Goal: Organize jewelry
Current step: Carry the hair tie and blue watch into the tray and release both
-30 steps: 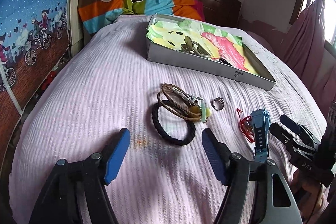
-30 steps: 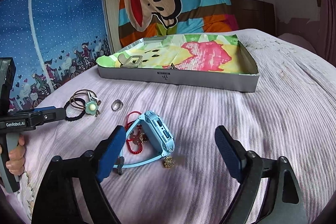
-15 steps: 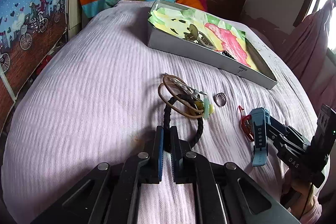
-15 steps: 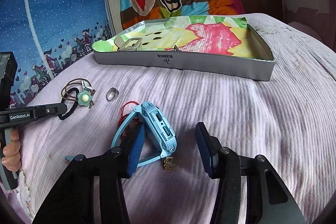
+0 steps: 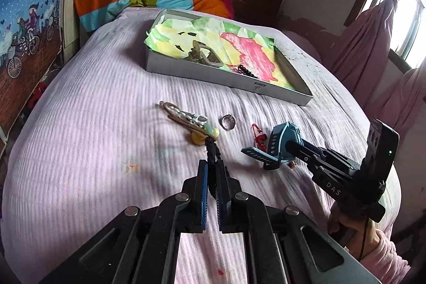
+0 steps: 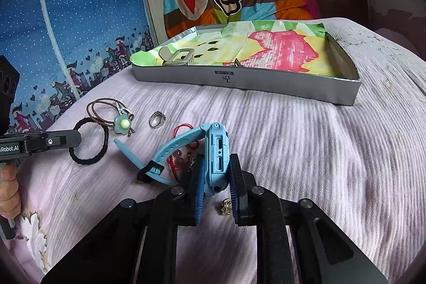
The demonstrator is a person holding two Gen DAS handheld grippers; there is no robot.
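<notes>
While the left gripper (image 5: 212, 167) pinches the black hair tie (image 6: 89, 141) mid-bed, the right gripper (image 6: 217, 172) clamps the blue watch (image 6: 217, 151) beside it, both short of the box (image 6: 247, 77) toward the bed's head.

Black claw (image 5: 211, 172) arms, blue ribbed pads, silver screws, pink fleecy sleeve (image 5: 383, 254)

Lit by daylight from the blown-out window (image 5: 407, 25); soft shadows below the box (image 5: 226, 76); sharp centrally, fisheye-bent with dark vignetted corners.
</notes>
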